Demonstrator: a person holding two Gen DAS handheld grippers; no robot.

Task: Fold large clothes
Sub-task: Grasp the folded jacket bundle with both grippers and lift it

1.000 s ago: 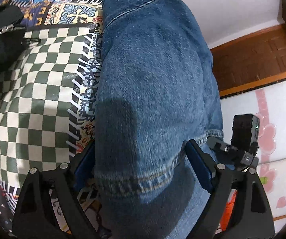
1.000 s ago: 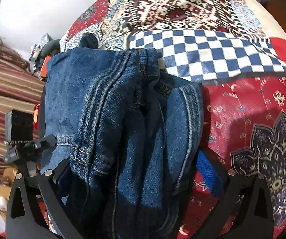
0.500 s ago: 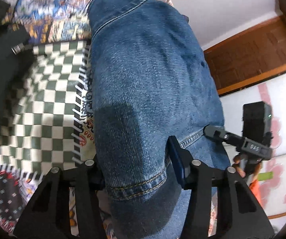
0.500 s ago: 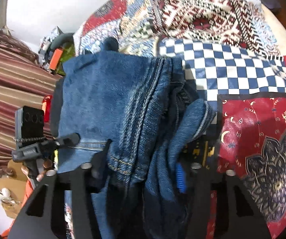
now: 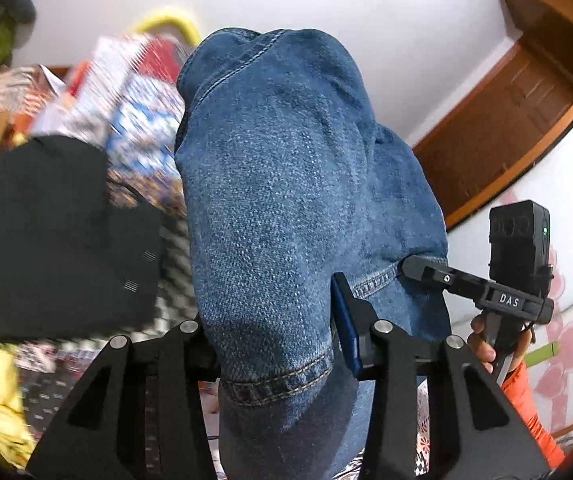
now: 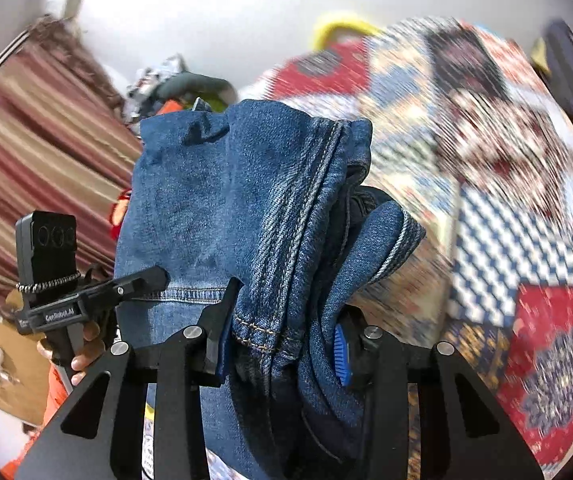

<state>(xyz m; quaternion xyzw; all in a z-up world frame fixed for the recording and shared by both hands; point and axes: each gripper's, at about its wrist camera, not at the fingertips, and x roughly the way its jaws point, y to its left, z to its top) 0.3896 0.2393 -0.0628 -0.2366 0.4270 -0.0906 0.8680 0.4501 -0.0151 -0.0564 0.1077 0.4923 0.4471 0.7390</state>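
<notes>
Jeans point(image 5: 286, 208) block 12 o'clock ahead of left jaws; black garment point(image 5: 58, 240) at 9; other gripper point(image 5: 482, 292) at 3. Bed beyond looks clear, though blurred.

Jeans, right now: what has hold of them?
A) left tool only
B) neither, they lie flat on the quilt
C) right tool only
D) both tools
D: the left tool is clamped on a hemmed fold of the jeans, and the right tool pinches a bunched seam edge of the same denim, which hangs lifted in front of the patterned quilt.
</notes>
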